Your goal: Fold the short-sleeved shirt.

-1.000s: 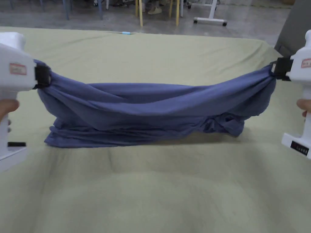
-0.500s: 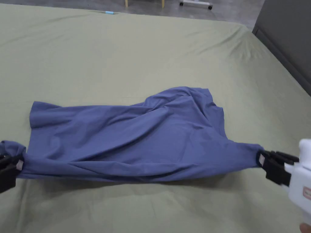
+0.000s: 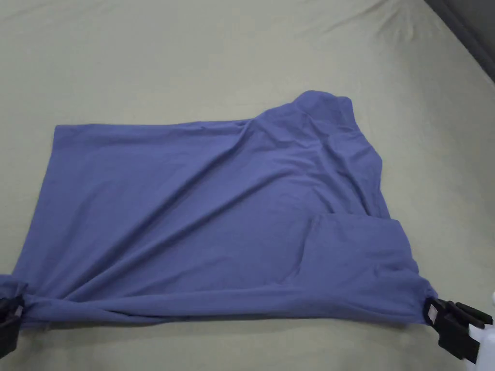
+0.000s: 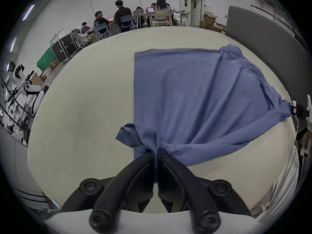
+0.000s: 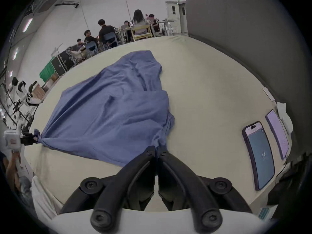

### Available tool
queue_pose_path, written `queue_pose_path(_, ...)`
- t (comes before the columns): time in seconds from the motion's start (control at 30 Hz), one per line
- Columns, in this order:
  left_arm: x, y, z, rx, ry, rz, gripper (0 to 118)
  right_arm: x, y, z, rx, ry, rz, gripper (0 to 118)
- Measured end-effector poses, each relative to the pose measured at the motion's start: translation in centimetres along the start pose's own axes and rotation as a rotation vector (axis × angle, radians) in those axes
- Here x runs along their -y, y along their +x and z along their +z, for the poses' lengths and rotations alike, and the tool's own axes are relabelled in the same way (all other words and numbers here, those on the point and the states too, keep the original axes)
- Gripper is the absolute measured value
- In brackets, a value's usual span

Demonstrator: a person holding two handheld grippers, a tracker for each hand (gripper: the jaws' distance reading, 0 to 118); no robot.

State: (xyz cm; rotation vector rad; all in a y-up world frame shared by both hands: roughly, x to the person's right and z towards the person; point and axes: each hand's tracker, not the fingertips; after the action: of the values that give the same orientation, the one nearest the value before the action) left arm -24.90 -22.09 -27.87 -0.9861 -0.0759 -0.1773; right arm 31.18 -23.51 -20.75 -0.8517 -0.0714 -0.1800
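We hold the blue shirt (image 3: pixel 212 212) spread flat on the green sheet (image 3: pixel 193 58).
Left gripper (image 4: pixel 155 153) and right gripper (image 5: pixel 156 150) each clamp a near corner; bare sheet surrounds the shirt, two phones (image 5: pixel 259 156) lying well right of it.

The blue shirt (image 3: pixel 208 212), hanging bunched before, now lies spread flat.

A large workroom or lab is shown: people (image 4: pixel 124 16) are seated at desks, equipment cases (image 4: pixel 65 47) and boxes (image 4: pixel 210 22) are stacked.
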Motion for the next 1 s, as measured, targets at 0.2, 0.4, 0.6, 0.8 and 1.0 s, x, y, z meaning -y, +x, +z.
queue_pose_path(0.2, -0.6, -1.5, -0.5, 0.081, -0.117, 0.112, 88, -2.2, -0.2, -1.1, 0.027, -0.124, 0.072, 107)
queue_pose_path(0.4, 1.5, -3.1, 6.5, 0.057, 0.013, 0.358, 93, -3.1, -1.2, 2.3, -0.022, -0.196, 0.005, 111)
queue_pose_path(0.6, 3.5, -0.2, 13.6, -0.071, 0.155, 0.302, 0, -0.9, -4.1, 6.4, 0.039, -0.108, 0.02, 3)
queue_pose_path(0.8, 1.3, 1.3, 11.3, 0.009, 0.152, 0.234, 0, 0.2, -4.7, 6.4, -0.03, -0.133, -0.006, 3)
queue_pose_path(1.0, -1.2, -1.0, 1.4, 0.161, 0.032, 0.322, 106, 0.1, -5.4, 6.6, -0.051, -0.131, 0.012, 3)
